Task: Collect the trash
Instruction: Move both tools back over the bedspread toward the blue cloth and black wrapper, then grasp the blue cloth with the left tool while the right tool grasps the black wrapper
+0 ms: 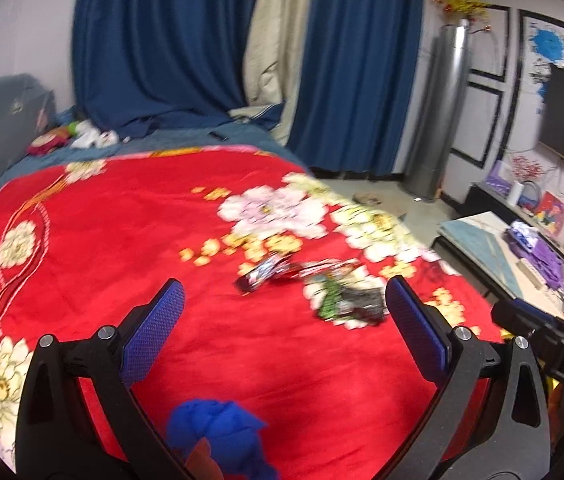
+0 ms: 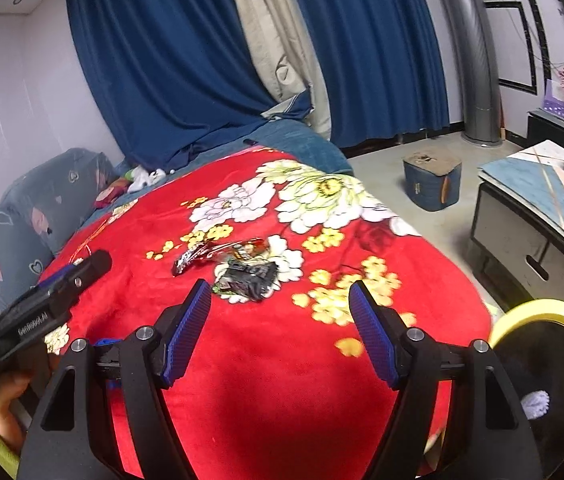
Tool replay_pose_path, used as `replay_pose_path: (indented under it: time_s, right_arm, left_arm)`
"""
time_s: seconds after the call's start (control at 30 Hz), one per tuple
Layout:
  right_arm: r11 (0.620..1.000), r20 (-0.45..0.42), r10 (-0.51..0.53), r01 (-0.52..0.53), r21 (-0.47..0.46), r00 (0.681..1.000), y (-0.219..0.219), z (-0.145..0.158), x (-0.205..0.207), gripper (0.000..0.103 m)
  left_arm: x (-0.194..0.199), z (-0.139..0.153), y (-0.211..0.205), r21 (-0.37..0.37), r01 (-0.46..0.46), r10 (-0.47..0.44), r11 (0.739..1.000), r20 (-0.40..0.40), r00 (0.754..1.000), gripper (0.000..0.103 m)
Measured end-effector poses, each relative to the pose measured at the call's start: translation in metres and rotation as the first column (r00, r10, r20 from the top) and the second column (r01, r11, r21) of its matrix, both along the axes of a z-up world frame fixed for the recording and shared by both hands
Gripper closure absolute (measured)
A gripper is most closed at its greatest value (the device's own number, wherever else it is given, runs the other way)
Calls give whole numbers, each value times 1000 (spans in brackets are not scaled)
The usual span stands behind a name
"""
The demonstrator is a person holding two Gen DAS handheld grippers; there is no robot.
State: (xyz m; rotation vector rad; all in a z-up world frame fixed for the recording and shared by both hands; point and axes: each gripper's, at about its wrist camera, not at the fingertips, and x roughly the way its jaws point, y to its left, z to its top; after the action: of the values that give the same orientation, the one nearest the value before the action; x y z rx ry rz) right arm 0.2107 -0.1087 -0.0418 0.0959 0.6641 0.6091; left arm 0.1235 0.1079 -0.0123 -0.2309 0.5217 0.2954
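Note:
Several snack wrappers lie on a red floral blanket (image 1: 161,240). A dark crumpled wrapper (image 1: 356,306) lies just ahead of my left gripper's right finger, and a shiny red-black wrapper (image 1: 265,272) lies beyond it. In the right wrist view the dark wrapper (image 2: 247,278) and the shiny wrapper (image 2: 217,254) lie ahead of my right gripper (image 2: 282,300). My left gripper (image 1: 286,304) is open and empty above the blanket. My right gripper is open and empty too. A yellow-rimmed black bin (image 2: 542,364) sits at the right.
A blue cloth lump (image 1: 217,432) lies under my left gripper. A low cabinet (image 2: 538,232) stands right of the bed, a blue stool (image 2: 434,184) on the floor. Blue curtains (image 2: 161,60) hang behind. Pillows and toys (image 2: 137,178) lie at the far left.

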Motion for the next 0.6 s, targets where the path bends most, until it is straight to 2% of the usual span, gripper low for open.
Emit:
replay_pose_path:
  time_s: [0.33, 0.6]
  right_arm:
    - [998, -76, 44, -47, -35, 996, 46, -21, 36, 34]
    - [995, -144, 44, -56, -81, 989, 75, -46, 68, 36]
  left_arm:
    - [-5, -36, 29, -85, -96, 83, 992, -145, 986, 10]
    - [-10, -58, 27, -131, -112, 82, 985, -215, 973, 10]
